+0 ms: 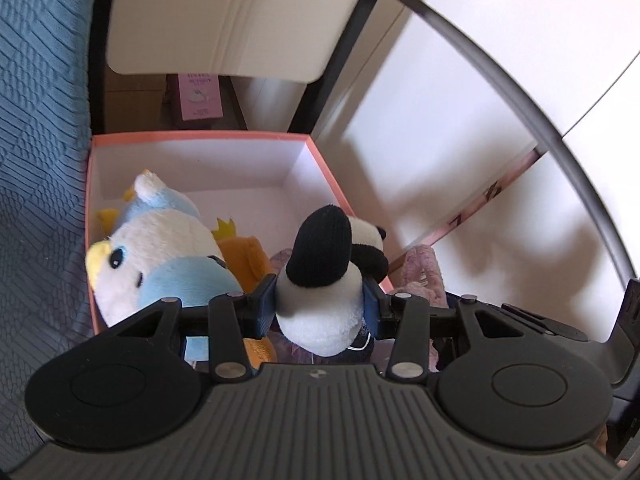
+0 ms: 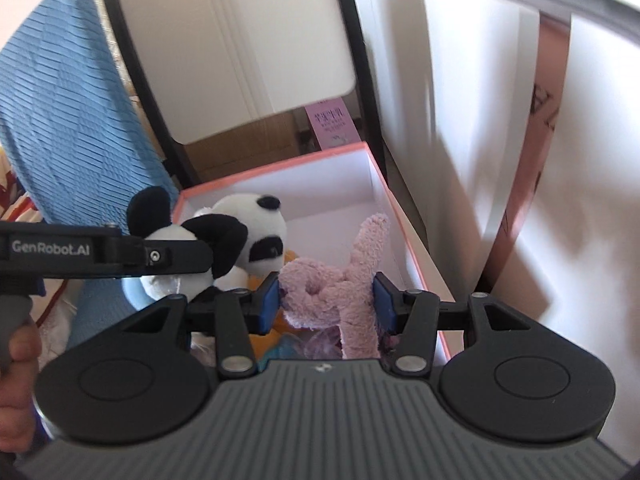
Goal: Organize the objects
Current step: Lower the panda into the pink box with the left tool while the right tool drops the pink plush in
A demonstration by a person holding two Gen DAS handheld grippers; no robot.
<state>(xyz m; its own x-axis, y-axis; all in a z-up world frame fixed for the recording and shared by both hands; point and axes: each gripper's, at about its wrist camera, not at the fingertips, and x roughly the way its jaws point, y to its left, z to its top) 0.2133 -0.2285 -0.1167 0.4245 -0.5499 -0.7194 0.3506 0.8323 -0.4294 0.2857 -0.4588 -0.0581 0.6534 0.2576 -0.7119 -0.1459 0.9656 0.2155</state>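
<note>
Left tongs [image 1: 320, 304] grip panda [image 1: 320, 280]; right tongs [image 2: 326, 300] grip pink plush [image 2: 340, 284], seemingly rabbit.

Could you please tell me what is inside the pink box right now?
Inside the pink box: a blue-and-white penguin plush and an orange plush. Anything beneath them is hidden.

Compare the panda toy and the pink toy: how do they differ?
The panda is black and white; the pink toy is one pale pink colour. The panda is round and plump; the pink toy has a long limb pointing up. The left claw holds the panda; the right claw holds the pink toy. Both are plush, above the box.
</note>
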